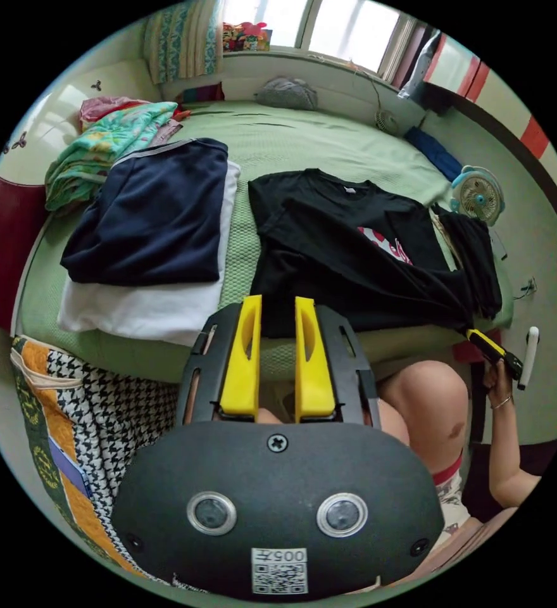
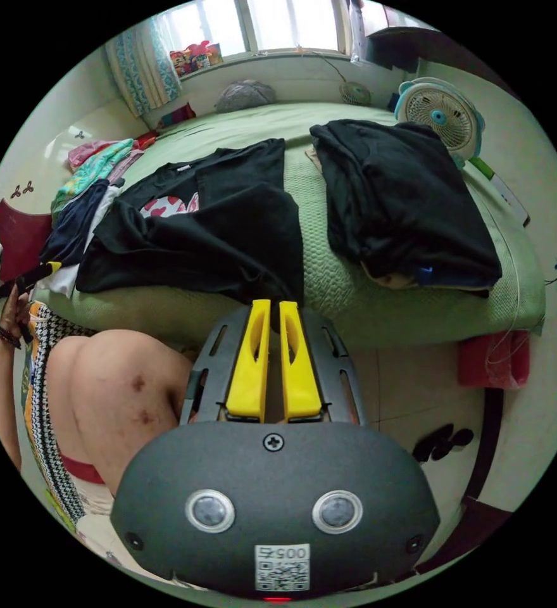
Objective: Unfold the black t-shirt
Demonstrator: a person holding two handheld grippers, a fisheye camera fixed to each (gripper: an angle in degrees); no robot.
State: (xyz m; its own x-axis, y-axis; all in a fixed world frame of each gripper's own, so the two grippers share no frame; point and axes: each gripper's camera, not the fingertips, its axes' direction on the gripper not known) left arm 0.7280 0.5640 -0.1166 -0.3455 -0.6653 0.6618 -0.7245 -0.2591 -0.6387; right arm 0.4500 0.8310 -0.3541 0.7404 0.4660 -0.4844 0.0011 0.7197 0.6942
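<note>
The black t-shirt [image 1: 329, 253] [image 2: 228, 234] with a red and white print lies on the green bed [image 1: 304, 139], collar toward the window. One side is folded over part of the print. My right gripper [image 2: 269, 305] is shut on the shirt's near hem corner and holds it off the bed's edge. In the left gripper view, that same right gripper [image 1: 471, 332] has the cloth stretched to it. My left gripper [image 1: 278, 301] is open just before the shirt's near hem, nothing between its jaws. A hand holds this left gripper [image 2: 52, 266] beside the shirt's other corner.
A folded navy and white stack [image 1: 152, 215] lies left of the shirt, with colourful clothes [image 1: 107, 145] behind it. A pile of black clothes [image 2: 405, 196] and a small fan [image 2: 440, 117] sit to the right. The person's knee [image 2: 114, 380] and a patterned bag [image 1: 69, 411] are below the bed's edge.
</note>
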